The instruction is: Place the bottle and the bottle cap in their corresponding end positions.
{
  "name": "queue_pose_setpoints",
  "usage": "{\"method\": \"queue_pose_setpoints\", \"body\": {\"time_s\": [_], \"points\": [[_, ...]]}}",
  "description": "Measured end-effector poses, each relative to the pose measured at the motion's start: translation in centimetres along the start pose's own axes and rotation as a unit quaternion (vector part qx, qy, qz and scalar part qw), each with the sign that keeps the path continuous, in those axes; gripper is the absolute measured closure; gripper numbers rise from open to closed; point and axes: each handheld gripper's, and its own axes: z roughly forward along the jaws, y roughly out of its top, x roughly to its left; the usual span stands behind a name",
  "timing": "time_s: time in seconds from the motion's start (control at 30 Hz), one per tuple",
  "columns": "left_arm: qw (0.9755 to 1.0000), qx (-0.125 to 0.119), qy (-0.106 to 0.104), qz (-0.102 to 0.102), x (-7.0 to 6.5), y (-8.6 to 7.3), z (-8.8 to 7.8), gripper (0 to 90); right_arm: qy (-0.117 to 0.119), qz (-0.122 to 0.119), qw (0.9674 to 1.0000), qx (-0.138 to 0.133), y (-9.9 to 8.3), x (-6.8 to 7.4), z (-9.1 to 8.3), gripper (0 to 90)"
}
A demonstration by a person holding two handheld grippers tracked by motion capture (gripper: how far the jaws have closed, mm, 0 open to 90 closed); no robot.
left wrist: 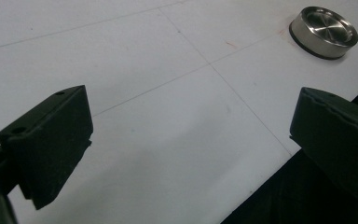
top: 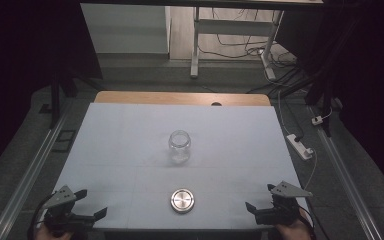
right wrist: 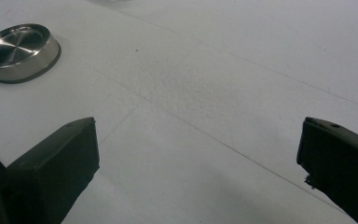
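Note:
A clear glass jar point(top: 179, 145) stands upright and uncapped near the middle of the white table point(top: 130, 150). Its round metal lid point(top: 182, 200) lies flat near the front edge, apart from the jar. The lid point(left wrist: 324, 31) sits at the upper right of the left gripper view and the lid point(right wrist: 19, 52) at the upper left of the right gripper view. My left gripper point(top: 91, 204) rests open at the front left corner. At the front right corner my right gripper point(top: 261, 198) is open too. Nothing lies between the jaws of either one.
The table's wooden far edge point(top: 182, 98) shows beyond the white sheet. A power strip point(top: 300, 146) and cables lie on the floor to the right. A metal desk frame point(top: 232, 37) stands behind the table. Rails run along both sides.

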Motion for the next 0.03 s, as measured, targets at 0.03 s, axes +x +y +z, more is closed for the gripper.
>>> {"method": "queue_pose_setpoints", "body": {"time_s": [0.03], "points": [[1.0, 0.001, -0.001, -0.001, 0.02, 0.05, 0.05, 0.2, 0.0, 0.001, 1.0, 0.001, -0.02, -0.02, -0.02, 0.0]]}}
